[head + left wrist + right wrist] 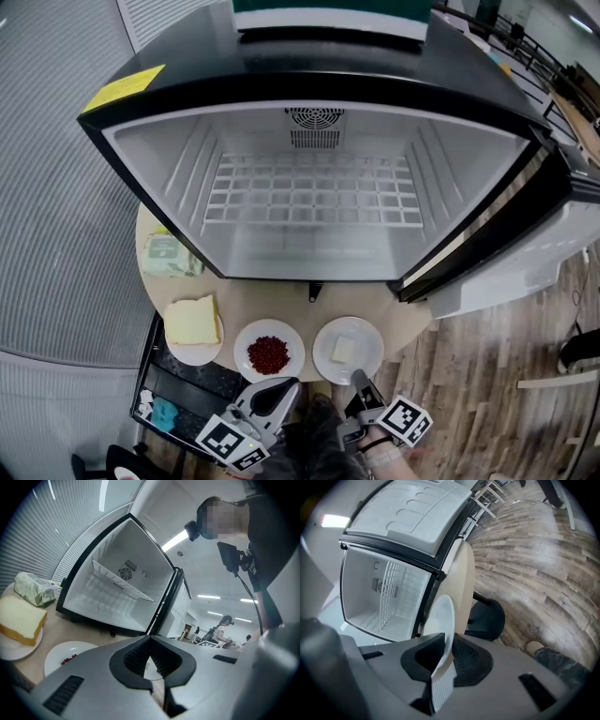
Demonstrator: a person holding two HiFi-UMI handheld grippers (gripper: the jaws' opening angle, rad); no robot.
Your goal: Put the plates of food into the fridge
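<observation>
- Jaws of my right gripper (446,641) are clamped on the near rim of the white plate (439,618) carrying a pale square, at the counter (465,588) edge.
- Left gripper (150,641) jaws are pressed together on nothing, just short of the plate of red bits (246,345).
- Further left sits the bread plate (195,356).
- Beyond all three plates, the fridge (187,159) stands open.

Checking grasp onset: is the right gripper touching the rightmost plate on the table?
Touching. In the right gripper view, the plate rim sits pinched between the right gripper pads.
</observation>
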